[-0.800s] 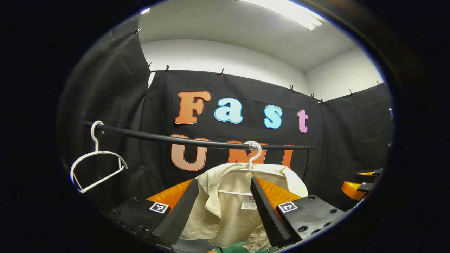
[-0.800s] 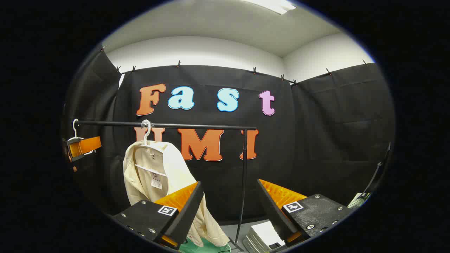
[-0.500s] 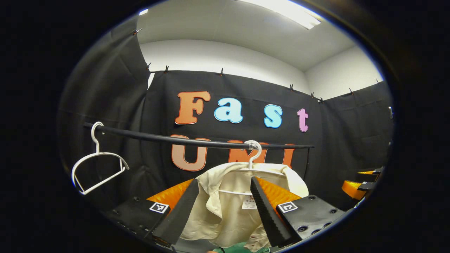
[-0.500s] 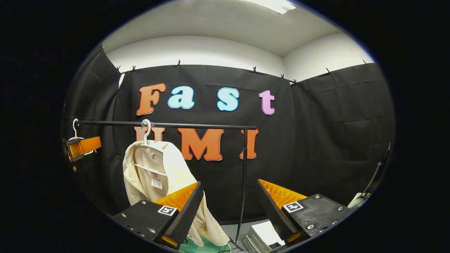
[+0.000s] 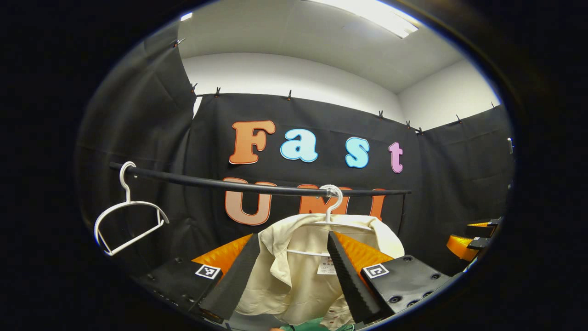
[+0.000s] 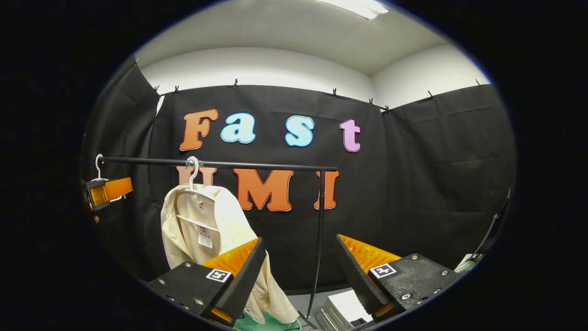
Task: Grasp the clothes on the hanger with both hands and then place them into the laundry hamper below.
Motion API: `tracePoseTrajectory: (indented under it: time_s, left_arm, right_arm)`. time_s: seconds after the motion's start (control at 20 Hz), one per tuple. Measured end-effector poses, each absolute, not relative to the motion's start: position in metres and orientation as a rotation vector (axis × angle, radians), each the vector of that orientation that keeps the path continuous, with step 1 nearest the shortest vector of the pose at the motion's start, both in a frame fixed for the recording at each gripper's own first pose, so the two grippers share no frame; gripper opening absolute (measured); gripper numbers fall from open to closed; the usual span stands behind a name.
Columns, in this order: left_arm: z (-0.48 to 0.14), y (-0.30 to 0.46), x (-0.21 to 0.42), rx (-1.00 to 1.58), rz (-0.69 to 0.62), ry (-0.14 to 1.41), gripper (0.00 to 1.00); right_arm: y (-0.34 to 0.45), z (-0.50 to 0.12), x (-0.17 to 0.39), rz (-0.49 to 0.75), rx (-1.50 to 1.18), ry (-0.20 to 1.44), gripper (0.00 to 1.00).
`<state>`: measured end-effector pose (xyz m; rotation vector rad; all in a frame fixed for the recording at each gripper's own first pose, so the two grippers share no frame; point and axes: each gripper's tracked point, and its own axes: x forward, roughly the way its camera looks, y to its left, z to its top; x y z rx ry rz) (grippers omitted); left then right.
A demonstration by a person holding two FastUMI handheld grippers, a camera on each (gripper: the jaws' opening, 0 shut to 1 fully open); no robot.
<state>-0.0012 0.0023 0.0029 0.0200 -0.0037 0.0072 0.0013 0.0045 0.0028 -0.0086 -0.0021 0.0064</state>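
left tongs (image 5: 294,276) wide, holding nothing, the cream shirt (image 5: 294,271) seen between the fingers (not touched) | right tongs (image 6: 298,271) wide, empty, to the right of the shirt (image 6: 202,230) | shirt on white hanger (image 6: 193,172) on black rail (image 6: 257,164) | green hamper edge (image 6: 257,323) below | bare hanger (image 5: 126,216) farther left

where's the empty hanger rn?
The empty hanger hangs at the far left end of the rail in the left gripper view, apart from the shirt, which hangs on another hanger further right.
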Motion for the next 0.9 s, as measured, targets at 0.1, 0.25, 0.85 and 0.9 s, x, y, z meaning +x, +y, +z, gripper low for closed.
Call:
tracePoseTrajectory:
  time_s: [0.1,0.25,0.85,0.9]
  left_arm:
    - [0.003,0.002,-0.001,0.019,0.006,-0.004,1.00]
    - [-0.002,0.003,0.000,0.017,0.006,0.004,1.00]
    - [-0.027,0.006,0.011,0.020,0.025,0.050,1.00]
    - [-0.031,0.007,0.013,0.020,0.027,0.058,1.00]
  right_arm:
    - [0.005,0.003,0.002,0.011,-0.009,-0.002,0.94]
    - [0.008,-0.001,0.002,0.012,-0.010,0.004,0.94]
    - [0.049,-0.031,0.016,0.087,-0.023,0.056,0.94]
    - [0.055,-0.035,0.018,0.102,-0.022,0.062,0.94]
